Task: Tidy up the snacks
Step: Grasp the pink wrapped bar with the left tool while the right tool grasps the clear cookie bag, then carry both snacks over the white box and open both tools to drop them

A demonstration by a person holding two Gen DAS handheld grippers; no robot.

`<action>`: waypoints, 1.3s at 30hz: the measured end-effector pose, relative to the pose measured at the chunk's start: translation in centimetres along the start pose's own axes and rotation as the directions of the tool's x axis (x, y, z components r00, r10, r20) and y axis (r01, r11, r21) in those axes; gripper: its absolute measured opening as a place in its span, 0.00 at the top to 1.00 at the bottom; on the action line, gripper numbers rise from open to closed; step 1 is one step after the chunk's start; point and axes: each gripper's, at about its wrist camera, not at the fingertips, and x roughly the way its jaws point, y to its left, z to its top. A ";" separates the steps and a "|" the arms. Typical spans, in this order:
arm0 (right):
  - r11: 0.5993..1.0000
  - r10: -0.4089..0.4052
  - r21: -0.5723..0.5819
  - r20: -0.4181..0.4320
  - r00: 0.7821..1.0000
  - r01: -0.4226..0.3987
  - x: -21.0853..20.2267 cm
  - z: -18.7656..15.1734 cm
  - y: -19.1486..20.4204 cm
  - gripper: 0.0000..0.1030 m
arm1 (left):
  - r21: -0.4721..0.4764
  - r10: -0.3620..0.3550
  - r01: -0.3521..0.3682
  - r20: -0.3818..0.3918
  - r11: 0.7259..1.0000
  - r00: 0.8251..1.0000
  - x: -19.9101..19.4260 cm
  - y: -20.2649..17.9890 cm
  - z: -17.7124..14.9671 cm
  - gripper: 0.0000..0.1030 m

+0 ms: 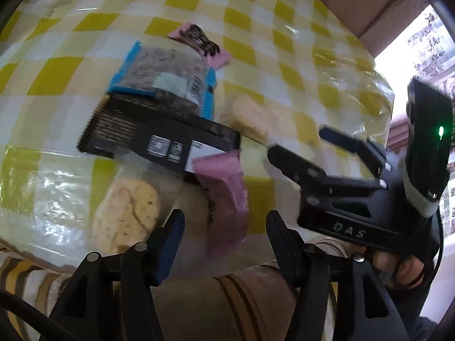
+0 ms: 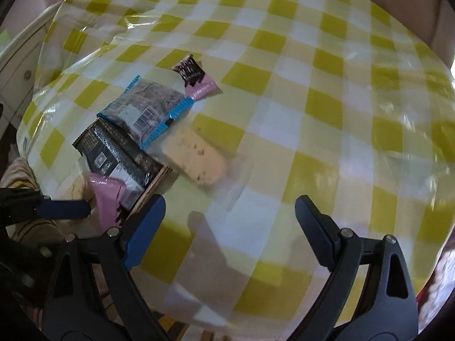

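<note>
Several snacks lie in a loose pile on the yellow checked tablecloth. A black flat packet lies in the middle. A blue-edged packet lies partly over its far end. A pink and dark wrapper lies beyond. Clear-wrapped cookies lie near the table edge and to the right. A pink wrapper lies at the near edge. My left gripper is open just before it. My right gripper is open over bare cloth.
The table's near edge runs under the left gripper, with striped fabric below it. A white cabinet stands beyond the table's left side. A bright window is at the right.
</note>
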 end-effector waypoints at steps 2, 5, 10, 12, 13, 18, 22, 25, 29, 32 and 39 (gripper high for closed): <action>0.997 -0.009 -0.070 0.006 1.000 0.009 0.3 0.6 0.3 0.09 | -0.009 0.012 -0.012 0.010 1.000 1.000 0.1 -0.3 0.2 0.41; 0.984 -0.004 -0.177 0.020 1.000 0.008 0.7 1.3 0.8 0.09 | -0.031 0.036 -0.036 0.015 0.999 0.999 0.9 -0.5 0.6 0.42; 0.960 0.056 -0.273 -0.017 0.998 -0.058 2.6 2.1 0.6 0.09 | -0.036 0.107 -0.105 0.037 0.994 0.994 1.5 -0.9 1.0 0.73; 0.957 0.075 -0.276 -0.038 0.996 -0.083 3.5 2.5 0.2 0.11 | -0.037 0.110 -0.108 0.046 0.993 0.993 1.7 -0.9 1.0 0.74; 0.957 0.081 -0.275 -0.047 0.996 -0.091 3.8 2.6 0.0 0.12 | -0.039 0.104 -0.102 0.052 0.994 0.993 1.6 -0.9 1.0 0.75; 0.949 0.143 -0.272 -0.076 0.987 -0.158 4.5 3.2 -0.3 0.24 | -0.054 0.080 -0.075 0.103 0.996 0.991 0.2 -0.1 0.6 0.82; 0.942 0.193 -0.261 -0.088 0.977 -0.210 4.6 3.5 -0.1 0.40 | -0.063 0.066 -0.057 0.138 0.996 0.988 -0.7 0.3 0.4 0.83; 0.945 0.194 -0.249 -0.088 0.977 -0.210 4.6 3.7 0.2 0.55 | -0.062 0.066 -0.056 0.161 0.996 0.985 -1.5 0.5 0.1 0.83; 0.963 0.170 -0.196 -0.089 0.981 -0.184 4.3 3.5 0.3 0.62 | -0.063 0.078 -0.068 0.179 0.996 0.981 -2.2 0.4 0.0 0.83; 0.981 0.128 -0.135 -0.082 0.988 -0.138 3.9 3.0 -0.2 0.62 | -0.058 0.088 -0.079 0.190 0.995 0.978 -2.5 0.2 -0.1 0.83; 0.999 0.030 0.011 -0.014 0.999 -0.030 0.3 1.5 -1.8 0.62 | -0.055 0.099 -0.089 0.213 0.995 0.972 -3.3 -0.5 -0.3 0.83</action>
